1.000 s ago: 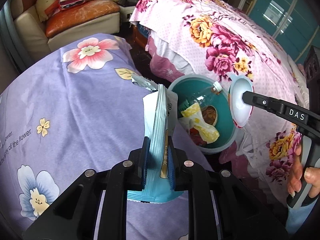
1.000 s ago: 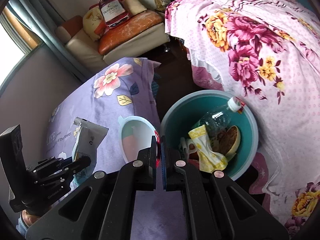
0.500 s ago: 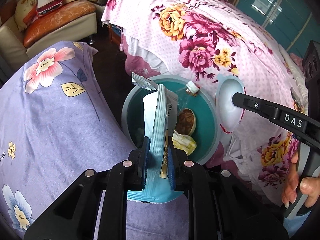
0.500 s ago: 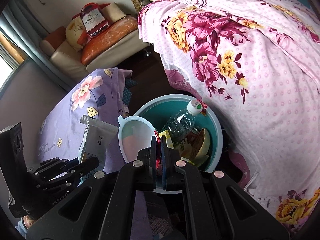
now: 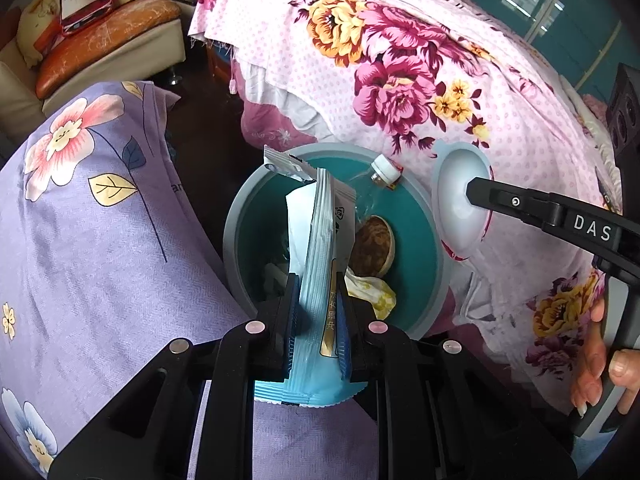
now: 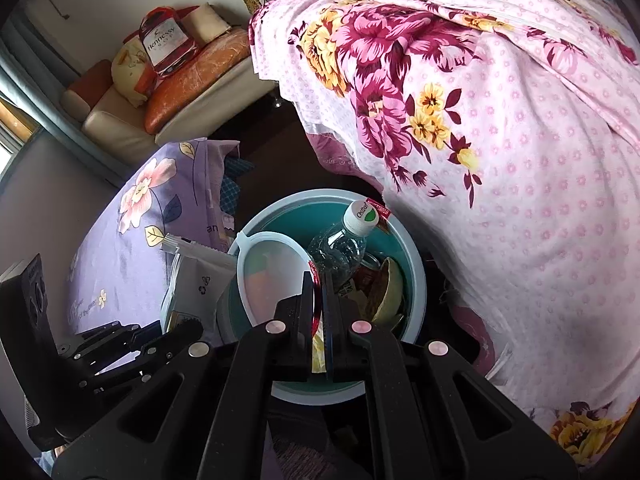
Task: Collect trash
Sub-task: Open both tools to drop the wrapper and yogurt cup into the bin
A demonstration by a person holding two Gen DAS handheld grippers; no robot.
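- Your left tool is clamped on the blue-and-white snack packet, which stands upright between the pads.
- Your right tool is pinched on the rim of a shallow plastic lid; in the left view it sits at 3 o'clock of the bin.
- Over the last second both tools have swung from beside the teal trash bin to directly above it. The packet now hangs over the bin's open mouth, so I judge a release would drop it inside.
- The lid, by the right view, overlaps the bin's rim at about 9 o'clock, so it may need a little more travel inward.
- Already in the bin: a plastic bottle leaning toward 1 o'clock, a brown shell-like bowl and a yellow wrapper.
- The purple flowered cover lies at 9 o'clock, the pink floral bed from 12 to 4 o'clock, near the bin. Neither blocks the drop.
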